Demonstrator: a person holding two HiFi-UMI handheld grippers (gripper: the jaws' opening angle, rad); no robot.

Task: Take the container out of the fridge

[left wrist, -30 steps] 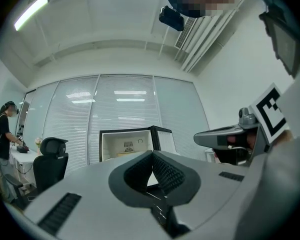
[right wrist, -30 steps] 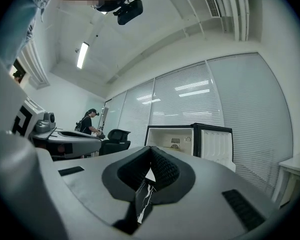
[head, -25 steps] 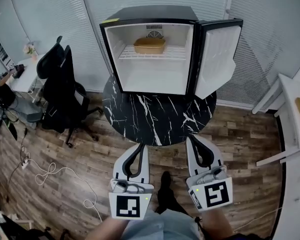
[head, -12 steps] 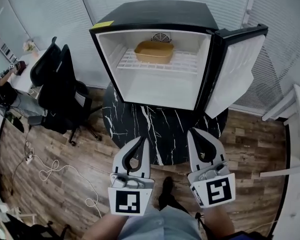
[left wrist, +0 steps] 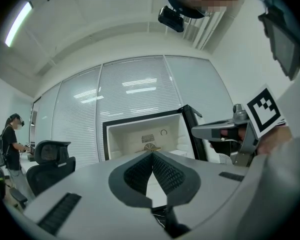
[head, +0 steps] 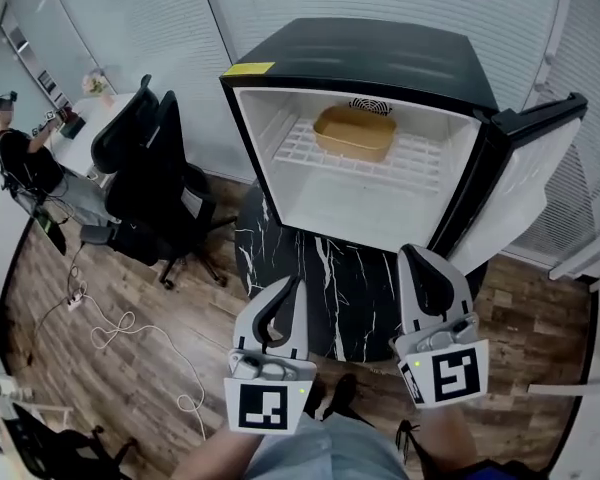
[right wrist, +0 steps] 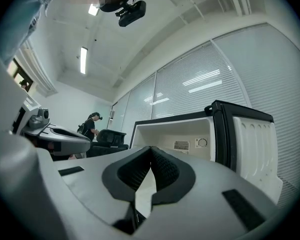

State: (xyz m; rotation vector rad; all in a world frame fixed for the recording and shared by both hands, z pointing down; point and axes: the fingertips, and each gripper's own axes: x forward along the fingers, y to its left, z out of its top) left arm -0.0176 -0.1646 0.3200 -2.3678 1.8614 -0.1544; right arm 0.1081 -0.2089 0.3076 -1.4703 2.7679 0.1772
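A tan container (head: 355,133) sits on the white wire shelf at the back of the small black fridge (head: 365,63), whose door (head: 520,193) hangs open to the right. The fridge stands on a round black marble table (head: 325,278). My left gripper (head: 294,282) and right gripper (head: 418,254) are both shut and empty, held side by side before the table's near edge, well short of the fridge. In the left gripper view only a thin tan edge of the container (left wrist: 146,149) shows over the left gripper (left wrist: 152,154). The right gripper (right wrist: 150,149) points into the fridge's white interior (right wrist: 190,134).
A black office chair (head: 145,173) stands left of the table. A person (head: 20,163) sits at a desk at the far left. A white cable (head: 120,328) lies on the wooden floor. Glass walls with blinds close in behind the fridge.
The fridge has grown larger and shifted right in the head view, so I am closer to it. Both grippers stay shut and have come up over the table's near edge.
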